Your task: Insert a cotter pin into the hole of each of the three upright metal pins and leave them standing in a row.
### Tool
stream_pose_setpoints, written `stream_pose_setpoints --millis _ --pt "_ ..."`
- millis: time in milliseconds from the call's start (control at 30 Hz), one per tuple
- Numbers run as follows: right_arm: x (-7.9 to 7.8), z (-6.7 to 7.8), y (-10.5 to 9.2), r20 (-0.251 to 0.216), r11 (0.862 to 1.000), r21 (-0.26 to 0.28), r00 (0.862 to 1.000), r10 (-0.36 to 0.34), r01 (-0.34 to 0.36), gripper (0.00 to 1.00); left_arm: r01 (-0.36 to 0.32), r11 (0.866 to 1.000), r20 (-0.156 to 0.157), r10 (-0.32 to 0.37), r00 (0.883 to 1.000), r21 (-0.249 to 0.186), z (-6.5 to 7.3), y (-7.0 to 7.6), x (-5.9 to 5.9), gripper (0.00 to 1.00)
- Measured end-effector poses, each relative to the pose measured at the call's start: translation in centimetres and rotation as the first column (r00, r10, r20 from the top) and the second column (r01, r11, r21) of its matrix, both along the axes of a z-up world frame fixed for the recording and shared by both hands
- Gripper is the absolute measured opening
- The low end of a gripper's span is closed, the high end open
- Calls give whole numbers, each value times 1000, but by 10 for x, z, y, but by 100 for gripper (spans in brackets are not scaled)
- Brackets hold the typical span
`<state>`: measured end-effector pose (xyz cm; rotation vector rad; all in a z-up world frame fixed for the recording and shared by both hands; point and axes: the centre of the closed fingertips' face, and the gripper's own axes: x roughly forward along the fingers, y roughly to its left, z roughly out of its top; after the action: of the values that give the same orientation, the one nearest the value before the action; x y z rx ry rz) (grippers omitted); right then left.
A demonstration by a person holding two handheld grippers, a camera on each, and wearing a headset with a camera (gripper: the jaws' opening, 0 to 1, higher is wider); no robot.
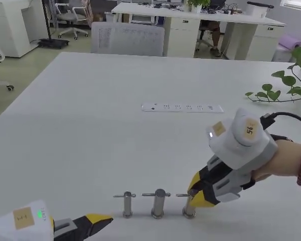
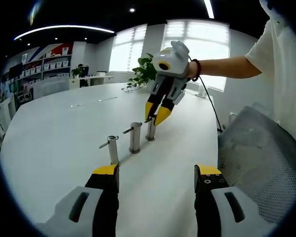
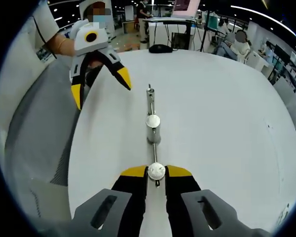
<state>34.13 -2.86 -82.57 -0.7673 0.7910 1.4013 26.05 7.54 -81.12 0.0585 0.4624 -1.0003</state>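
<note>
Nearest you, at the left of the table (image 1: 90, 125), your left gripper (image 2: 157, 172) hovers low with its jaws wide apart and nothing between them. It points along the row, and the left pin (image 1: 127, 205) stands just beyond its left jaw tip. The three metal pins stand upright in a row across the near part of the table, with the middle pin (image 1: 159, 203) between the left one and the right pin (image 1: 189, 211). Each pin carries a thin cotter pin (image 1: 182, 195) crosswise near its top. Your right gripper (image 1: 194, 196) comes down at a slant from the right. Its yellow jaw tips are drawn in against either side of the right pin's head, which sits squarely between them. That pin's cotter pin sticks out toward the middle pin. Farther off, a white power strip (image 1: 182, 107) lies flat mid-table. A leafy plant (image 1: 286, 88) reaches in at the far right, and a grey chair (image 1: 128, 39) stands at the far edge.
</note>
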Motion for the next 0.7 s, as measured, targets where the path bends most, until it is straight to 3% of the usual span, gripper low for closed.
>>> stream_pose_setpoints --millis 400,700 --pt "1 -3 2 -8 1000 -19 1000 22 -22 15 -1 1000 -1 1 1000 6 0 2 0 61" --pt "1 -6 3 -34 999 -17 999 -39 38 16 -7 1000 1 7 1000 5 1 3 0 62"
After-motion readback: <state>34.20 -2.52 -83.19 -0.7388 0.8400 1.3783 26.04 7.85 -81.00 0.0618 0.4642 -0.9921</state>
